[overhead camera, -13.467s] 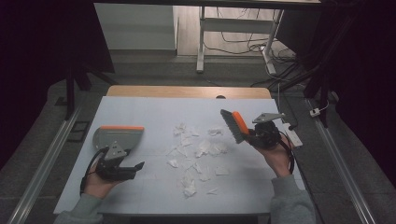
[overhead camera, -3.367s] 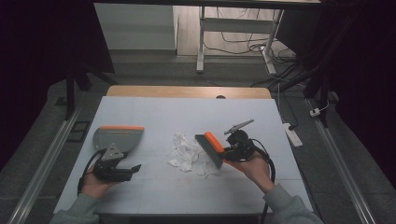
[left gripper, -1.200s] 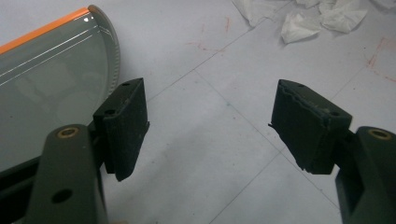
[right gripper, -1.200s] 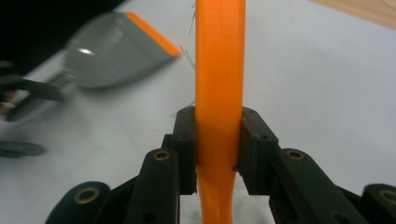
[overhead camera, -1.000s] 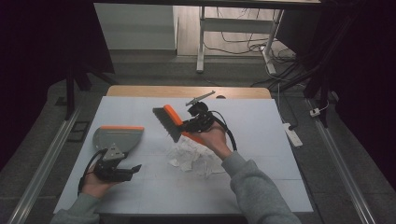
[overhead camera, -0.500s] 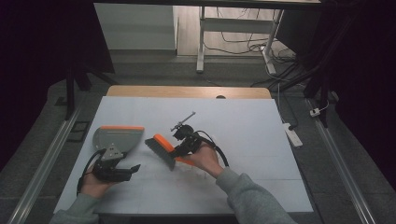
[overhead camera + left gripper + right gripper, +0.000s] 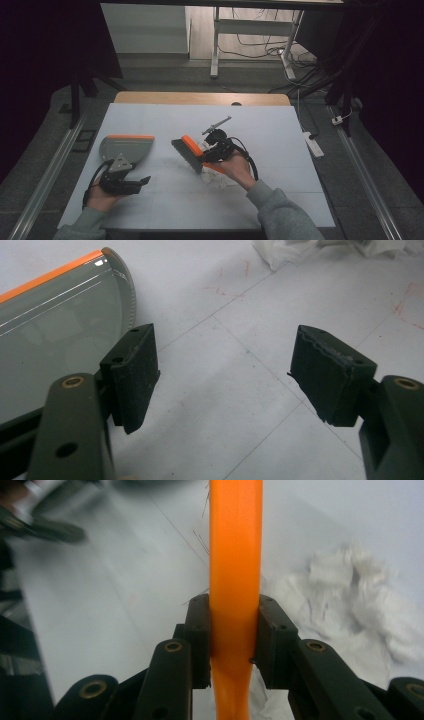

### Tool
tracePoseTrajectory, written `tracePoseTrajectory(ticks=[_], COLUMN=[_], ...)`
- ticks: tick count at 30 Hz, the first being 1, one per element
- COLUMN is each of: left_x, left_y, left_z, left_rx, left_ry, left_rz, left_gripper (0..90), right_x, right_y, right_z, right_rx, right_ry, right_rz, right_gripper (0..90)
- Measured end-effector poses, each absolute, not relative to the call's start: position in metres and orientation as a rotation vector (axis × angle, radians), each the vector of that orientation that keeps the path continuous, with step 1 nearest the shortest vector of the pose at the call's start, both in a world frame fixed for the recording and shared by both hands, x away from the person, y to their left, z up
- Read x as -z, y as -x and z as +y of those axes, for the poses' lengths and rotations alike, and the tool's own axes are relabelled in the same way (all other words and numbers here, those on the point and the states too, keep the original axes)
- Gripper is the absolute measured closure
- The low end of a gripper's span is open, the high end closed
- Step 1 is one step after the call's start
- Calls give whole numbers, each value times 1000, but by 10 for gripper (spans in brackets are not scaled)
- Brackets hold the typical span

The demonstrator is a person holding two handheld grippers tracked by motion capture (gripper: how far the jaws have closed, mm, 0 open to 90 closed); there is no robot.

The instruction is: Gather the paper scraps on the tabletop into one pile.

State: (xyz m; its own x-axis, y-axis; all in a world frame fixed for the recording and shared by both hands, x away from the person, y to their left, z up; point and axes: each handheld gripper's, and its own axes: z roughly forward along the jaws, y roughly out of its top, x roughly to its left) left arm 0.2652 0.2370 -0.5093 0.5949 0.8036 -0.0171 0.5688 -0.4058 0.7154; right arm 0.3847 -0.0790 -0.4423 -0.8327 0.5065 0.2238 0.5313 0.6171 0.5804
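White table (image 7: 280, 130), dim room, rails at both sides: brush, dustpan, paper scraps.

Right gripper (image 7: 212, 150), mid-table, is clenched on the brush (image 7: 189, 153) by its orange handle (image 7: 235, 570); the bristle head points left, toward the dustpan (image 7: 125, 148). Scraps (image 7: 220, 179) lie heaped just under and beside the right hand, near the front-centre. Left gripper (image 7: 225, 385) sits at the front-left, jaws released with bare table between them, the dustpan's curved wall beside its one jaw. Open room: the whole far half, the right side, and a clear strip between brush head and dustpan.
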Motion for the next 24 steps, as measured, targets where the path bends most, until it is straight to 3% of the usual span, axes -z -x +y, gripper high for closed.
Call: tracePoseTrajectory(ticks=[8,15,24], left_x=[510,510,510], left_y=[-265,-266,-266], left_z=[238,237,237], left_rx=[-433,-431,-434], left_ry=[-2128,-2131,-2131], left_rz=[1082,1082,1079], left_gripper=[283,284,284], right_x=[415,413,445], right_y=[-376,-378,-402], right_z=[-98,-117,-46], right_rx=[1168,1191,1155], right_ry=[841,913,880], right_rz=[-2779,-2771,-2754], right_gripper=[705,705,705])
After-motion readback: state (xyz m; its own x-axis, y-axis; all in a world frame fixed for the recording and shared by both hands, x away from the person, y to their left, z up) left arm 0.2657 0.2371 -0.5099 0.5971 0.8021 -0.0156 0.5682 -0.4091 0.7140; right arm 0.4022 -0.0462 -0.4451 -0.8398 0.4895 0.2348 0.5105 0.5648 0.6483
